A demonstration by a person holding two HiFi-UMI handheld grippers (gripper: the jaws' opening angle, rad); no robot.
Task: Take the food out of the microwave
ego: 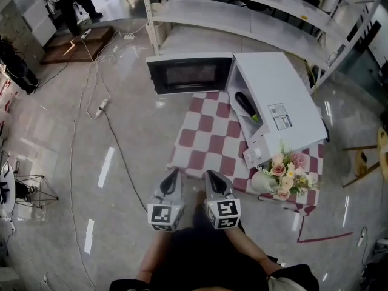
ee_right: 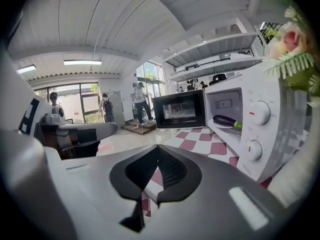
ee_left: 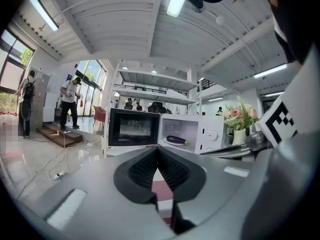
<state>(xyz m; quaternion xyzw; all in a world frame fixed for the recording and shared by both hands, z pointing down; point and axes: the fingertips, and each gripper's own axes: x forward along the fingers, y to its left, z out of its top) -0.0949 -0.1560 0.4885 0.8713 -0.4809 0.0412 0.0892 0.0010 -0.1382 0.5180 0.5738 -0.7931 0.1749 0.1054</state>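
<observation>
V. bright, floor [ego: 107,165] glare, fisheye edges

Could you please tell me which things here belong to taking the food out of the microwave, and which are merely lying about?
Belongs to the job:
microwave, its open door, eggplant inside it, left gripper and right gripper, both shut and empty.

Just lying about:
vase of flowers, checked tablecloth, power strip on the floor, white shelving.

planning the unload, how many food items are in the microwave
1: an eggplant lying inside the open microwave, alone in the part of the cavity that shows. The far corners of the cavity are out of sight, so something else could be hidden.
</observation>
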